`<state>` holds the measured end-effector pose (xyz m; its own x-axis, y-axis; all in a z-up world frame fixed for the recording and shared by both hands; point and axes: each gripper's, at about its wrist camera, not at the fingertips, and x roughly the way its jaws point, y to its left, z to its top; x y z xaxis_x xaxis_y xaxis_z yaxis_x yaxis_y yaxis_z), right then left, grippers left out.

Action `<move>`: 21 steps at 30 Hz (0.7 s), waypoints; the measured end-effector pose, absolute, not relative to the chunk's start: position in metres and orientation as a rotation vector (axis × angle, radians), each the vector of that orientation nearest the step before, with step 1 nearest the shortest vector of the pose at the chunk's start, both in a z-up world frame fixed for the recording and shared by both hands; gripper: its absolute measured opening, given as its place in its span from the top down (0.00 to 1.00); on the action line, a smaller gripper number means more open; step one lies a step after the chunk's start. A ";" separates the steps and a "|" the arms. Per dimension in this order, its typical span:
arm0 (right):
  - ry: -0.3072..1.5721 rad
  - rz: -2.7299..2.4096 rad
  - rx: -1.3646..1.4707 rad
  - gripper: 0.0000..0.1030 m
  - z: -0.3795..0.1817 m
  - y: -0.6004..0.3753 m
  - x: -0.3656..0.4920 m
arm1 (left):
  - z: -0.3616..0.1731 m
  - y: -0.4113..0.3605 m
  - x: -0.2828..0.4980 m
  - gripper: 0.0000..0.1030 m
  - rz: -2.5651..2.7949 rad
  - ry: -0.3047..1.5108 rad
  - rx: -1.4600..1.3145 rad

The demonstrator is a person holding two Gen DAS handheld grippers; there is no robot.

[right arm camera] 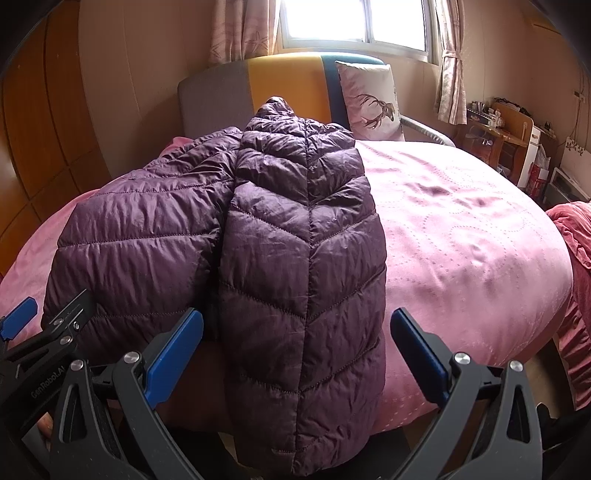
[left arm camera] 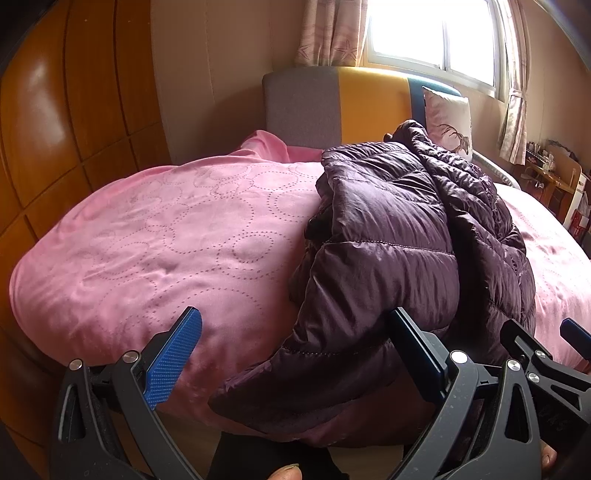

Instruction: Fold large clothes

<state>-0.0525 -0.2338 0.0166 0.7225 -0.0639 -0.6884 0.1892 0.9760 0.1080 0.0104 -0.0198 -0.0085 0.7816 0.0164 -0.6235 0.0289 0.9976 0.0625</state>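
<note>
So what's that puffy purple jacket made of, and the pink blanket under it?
The purple jacket looks like thin, slightly shiny nylon-type fabric with soft filling: stitched puffy panels, fine crinkles. The pink blanket looks like soft matte woven or brushed cloth, with dotted circle stitching. Exact fibres can't be told.

daylight from blown-out window (left arm camera: 432,33) | room dim, warm | fisheye-bent, dark corners

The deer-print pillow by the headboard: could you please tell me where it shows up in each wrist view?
Left wrist view: the deer-print pillow is upper right, partly hidden behind the purple puffer jacket.
Right wrist view: the pillow is upper centre-right, fully visible, just right of the jacket's top.
Shared landmark: the yellow headboard panel, immediately left of the pillow.
</note>
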 end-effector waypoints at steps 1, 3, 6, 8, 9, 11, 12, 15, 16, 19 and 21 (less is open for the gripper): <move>0.757 -0.141 0.176 0.02 0.016 -0.234 -0.052 | -0.008 -0.020 0.011 0.03 -0.007 0.674 0.075; 0.763 -0.141 0.179 0.02 0.015 -0.235 -0.051 | -0.009 -0.021 0.012 0.03 -0.009 0.676 0.076; 0.774 -0.137 0.175 0.02 0.012 -0.234 -0.048 | -0.009 -0.021 0.012 0.03 -0.011 0.680 0.079; 0.794 -0.129 0.170 0.02 0.009 -0.232 -0.045 | -0.009 -0.022 0.015 0.03 -0.019 0.674 0.087; 0.807 -0.122 0.167 0.02 0.006 -0.231 -0.043 | -0.010 -0.022 0.016 0.03 -0.031 0.679 0.081; 0.844 -0.107 0.162 0.02 -0.002 -0.230 -0.037 | -0.010 -0.021 0.021 0.03 -0.045 0.678 0.085; 0.867 -0.096 0.159 0.04 -0.007 -0.229 -0.033 | -0.010 -0.019 0.023 0.03 -0.072 0.676 0.076; 0.931 -0.063 0.155 0.38 -0.020 -0.230 -0.022 | -0.010 -0.015 0.030 0.06 -0.127 0.667 0.032; 0.938 -0.060 0.148 0.43 -0.021 -0.231 -0.020 | -0.009 -0.014 0.032 0.10 -0.143 0.658 0.028; 0.922 -0.037 0.109 0.72 -0.019 -0.239 -0.021 | -0.011 -0.016 0.039 0.39 -0.217 0.676 0.036; 0.892 -0.025 0.085 0.86 -0.008 -0.248 -0.025 | -0.012 -0.016 0.044 0.65 -0.289 0.705 0.036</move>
<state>-0.0247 -0.2485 -0.0085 0.6282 0.0135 -0.7780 0.0572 0.9963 0.0635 0.0439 -0.0159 -0.0123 0.7231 -0.2499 -0.6439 0.2742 0.9595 -0.0645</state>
